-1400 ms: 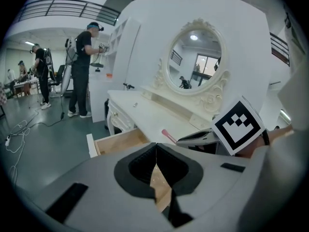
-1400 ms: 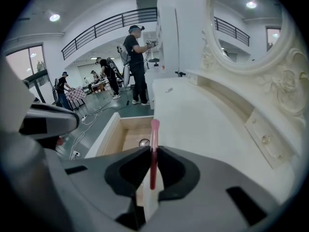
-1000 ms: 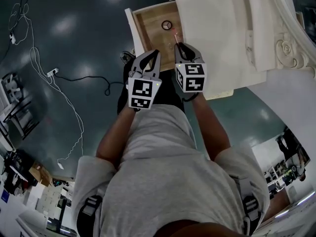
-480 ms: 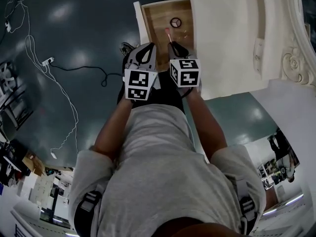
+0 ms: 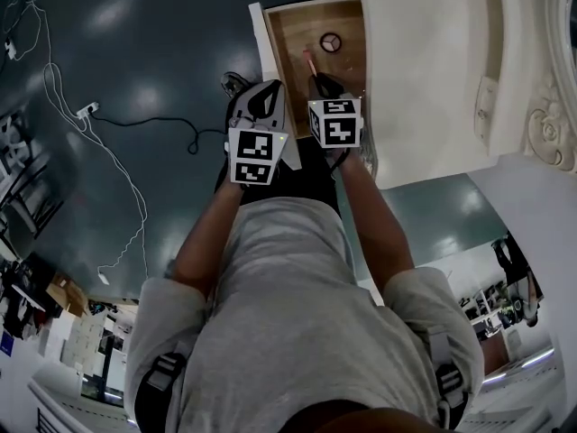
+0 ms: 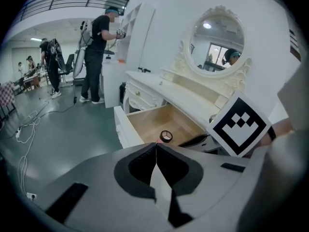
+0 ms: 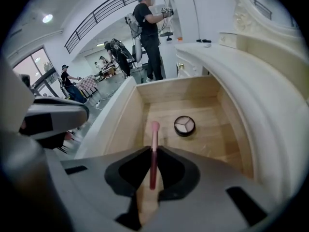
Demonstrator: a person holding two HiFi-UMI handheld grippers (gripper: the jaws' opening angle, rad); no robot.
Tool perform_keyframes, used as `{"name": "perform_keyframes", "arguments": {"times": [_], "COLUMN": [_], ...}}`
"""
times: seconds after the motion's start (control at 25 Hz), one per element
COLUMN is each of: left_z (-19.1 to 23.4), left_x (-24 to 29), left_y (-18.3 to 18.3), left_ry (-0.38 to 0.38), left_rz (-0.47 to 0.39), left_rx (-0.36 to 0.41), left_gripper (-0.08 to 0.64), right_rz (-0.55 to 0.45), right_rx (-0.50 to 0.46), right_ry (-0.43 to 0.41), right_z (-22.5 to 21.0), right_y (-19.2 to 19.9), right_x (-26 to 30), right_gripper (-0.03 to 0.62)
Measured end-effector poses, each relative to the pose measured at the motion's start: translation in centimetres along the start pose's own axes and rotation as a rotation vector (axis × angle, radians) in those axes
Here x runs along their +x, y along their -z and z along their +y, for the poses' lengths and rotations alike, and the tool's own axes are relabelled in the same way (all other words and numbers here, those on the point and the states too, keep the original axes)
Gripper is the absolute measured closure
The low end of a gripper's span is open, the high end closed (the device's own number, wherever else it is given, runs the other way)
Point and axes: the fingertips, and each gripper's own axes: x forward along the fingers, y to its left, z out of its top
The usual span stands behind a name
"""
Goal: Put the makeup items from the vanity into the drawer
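Setting: a large hall with a dark glossy floor (image 5: pixel 108 106), loose cables across it, and people at work in the far background. A white vanity (image 5: pixel 424 61) with an oval mirror (image 6: pixel 217 42) stands ahead of me, and its drawer (image 5: pixel 293 39) is pulled fully open to show a bare wooden bottom.

Contents: one round eyeshadow compact (image 7: pixel 184 125) lies flat on the drawer bottom, towards the back and right of centre.

Right gripper (image 5: pixel 322 83): its jaws pinch a slim makeup brush (image 7: pixel 154 144) by the dark handle. The pink tip projects forward past the fingertips and points into the drawer. The gripper is angled steeply down over the near end of the drawer. The brush sits left of the compact and apart from it. I cannot tell whether the tip touches the wood.

Left gripper (image 6: pixel 156 146): jaws pressed together with nothing between them. It hangs just beside the right gripper, by the drawer's front panel.

Assessment: the step in hand is placing the brush in the drawer. One item is already stowed.

Next move, in my judgement: bring the brush low over the open wood left of the compact, then spread the jaws so it drops flat. Care is needed to avoid knocking the compact or catching the drawer's side wall.
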Motion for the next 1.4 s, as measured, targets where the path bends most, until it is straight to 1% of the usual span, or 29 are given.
{"name": "perform_keyframes", "arguments": {"times": [0.2,0.48,0.68,0.76,0.96,1.12,1.2,1.24,1.32,1.4], "left_z": [0.2,0.8,0.8,1.0,1.2,2.0,2.0,1.9,1.6,1.7], "left_x": [0.6,0.9,0.9,0.8,0.5,-0.4,-0.5,-0.6,-0.8,-1.3], "left_y": [0.5,0.6,0.3,-0.1,-0.3,-0.3,-0.3,-0.3,-0.4,-0.8], "left_ry": [0.016,0.013,0.025,0.022,-0.006,-0.065,-0.07,-0.065,-0.058,-0.065], "left_rz": [0.029,0.045,0.058,0.051,0.033,0.037,0.037,0.033,0.023,0.01], "left_rx": [0.02,-0.008,0.037,0.042,0.063,0.114,0.112,0.104,0.096,0.101], "left_gripper": [0.552,0.552,0.552,0.552,0.553,0.554,0.554,0.554,0.554,0.554], "right_rz": [0.03,0.059,0.087,0.094,0.118,0.128,0.118,0.111,0.102,0.09], "right_rx": [-0.001,0.004,0.024,0.029,0.031,0.031,0.039,0.044,0.041,0.021], "right_ry": [0.0,-0.002,0.002,0.009,0.023,0.026,0.019,0.012,0.002,0.008], "right_z": [-0.2,-0.3,-0.2,-0.2,-0.8,-0.6,-0.6,-0.6,-0.4,-0.3], "right_y": [0.3,0.5,0.9,1.0,1.9,1.8,1.6,1.5,1.4,0.9], "right_x": [1.4,2.9,3.9,4.3,4.8,5.0,5.1,5.1,5.0,4.7], "right_gripper": [0.537,0.537,0.537,0.536,0.535,0.535,0.535,0.529,0.471,0.468]}}
